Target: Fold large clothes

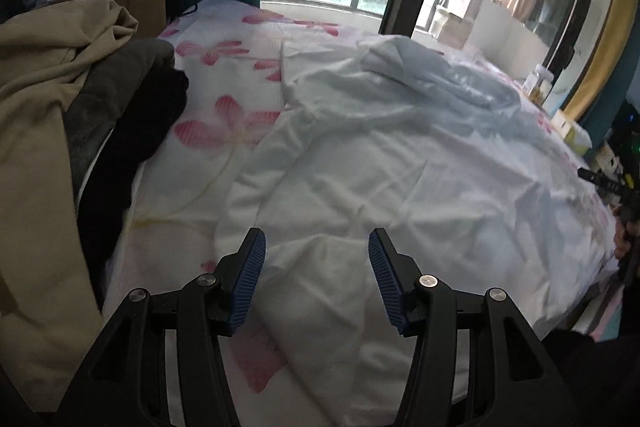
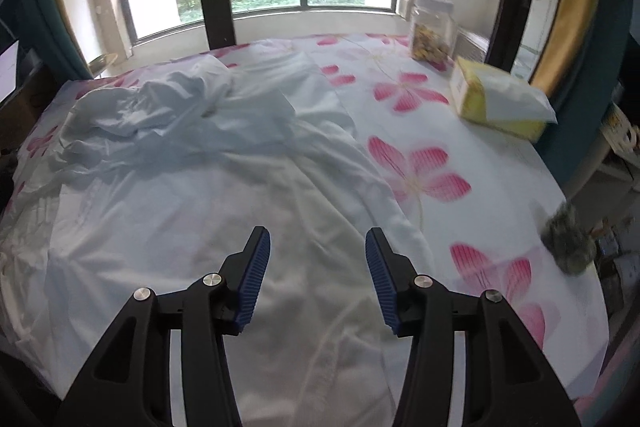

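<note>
flowered bed (image 2: pixel 420 163) bears rumpled white garment (image 2: pixel 208 187), jar (image 2: pixel 432 27), perhaps tissue pack (image 2: pixel 500 99).

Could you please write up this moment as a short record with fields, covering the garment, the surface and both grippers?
garment: white garment, spread out and wrinkled, bunched at its far end
surface: flowered sheet under the garment
left gripper: open, nothing between its fingers, above the garment's near edge
right gripper: open, nothing between its fingers, above the garment
left side: pile of clothes, tan, grey and black
right side: tissue box and clear jar on the sheet
</note>
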Demonstrator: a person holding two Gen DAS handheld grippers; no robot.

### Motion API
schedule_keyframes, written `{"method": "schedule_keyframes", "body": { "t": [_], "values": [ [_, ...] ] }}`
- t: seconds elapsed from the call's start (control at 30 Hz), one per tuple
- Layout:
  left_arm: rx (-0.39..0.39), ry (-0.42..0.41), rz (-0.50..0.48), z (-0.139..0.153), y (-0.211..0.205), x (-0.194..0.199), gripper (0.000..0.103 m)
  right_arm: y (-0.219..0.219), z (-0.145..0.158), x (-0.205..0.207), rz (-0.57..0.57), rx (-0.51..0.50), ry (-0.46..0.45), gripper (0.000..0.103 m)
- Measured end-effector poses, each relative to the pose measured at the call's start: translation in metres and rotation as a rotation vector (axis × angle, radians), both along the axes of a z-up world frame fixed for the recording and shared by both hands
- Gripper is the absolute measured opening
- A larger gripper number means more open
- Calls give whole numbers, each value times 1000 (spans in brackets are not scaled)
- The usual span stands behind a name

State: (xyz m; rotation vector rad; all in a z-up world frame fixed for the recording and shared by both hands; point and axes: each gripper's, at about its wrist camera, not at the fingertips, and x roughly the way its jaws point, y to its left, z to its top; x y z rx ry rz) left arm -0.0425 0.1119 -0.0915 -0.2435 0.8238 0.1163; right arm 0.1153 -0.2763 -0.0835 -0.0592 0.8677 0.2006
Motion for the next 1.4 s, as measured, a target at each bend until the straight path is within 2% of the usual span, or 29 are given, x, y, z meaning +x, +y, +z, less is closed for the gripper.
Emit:
{"method": "schedule_keyframes", "body": {
  "t": [0.2,0.43,0.6,0.63,0.7,0.73,0.8,1.03,1.2,1.27,1.3,1.33,1.4],
  "values": [
    [46,-37,-48,5,-8,-3,57,-25,-3,-15,-58,-16,15,50],
    [90,20,-98,-12,-21,7,62,-56,-5,-33,-125,-40,30,51],
    [92,9,-91,-12,-22,3,61,-74,-4,-49,-157,-50,41,51],
    [95,10,-92,-11,-23,1,60,-75,-4,-52,-155,-48,42,51],
    [102,12,-90,-11,-22,0,35,-75,-3,-57,-131,-39,37,51],
    [101,12,-85,-10,-21,-2,17,-72,-2,-59,-111,-37,28,51],
    [72,-3,-82,-8,-16,-4,6,-68,-3,-57,-85,-41,12,51],
    [92,-77,-27,17,-6,-20,3,-43,-5,-45,-8,-86,-18,51],
    [90,-84,6,22,5,-23,3,-35,-17,-33,7,-180,-10,51],
    [82,-77,8,20,7,-25,3,-37,-22,-31,3,-186,-4,50],
    [77,-72,9,18,8,-25,3,-39,-22,-31,-1,-182,-5,37],
    [75,-69,12,18,9,-26,3,-42,-21,-32,-8,-178,-2,19],
    [72,-67,15,17,10,-27,3,-48,-20,-32,-28,-177,4,6]
  ]
}}
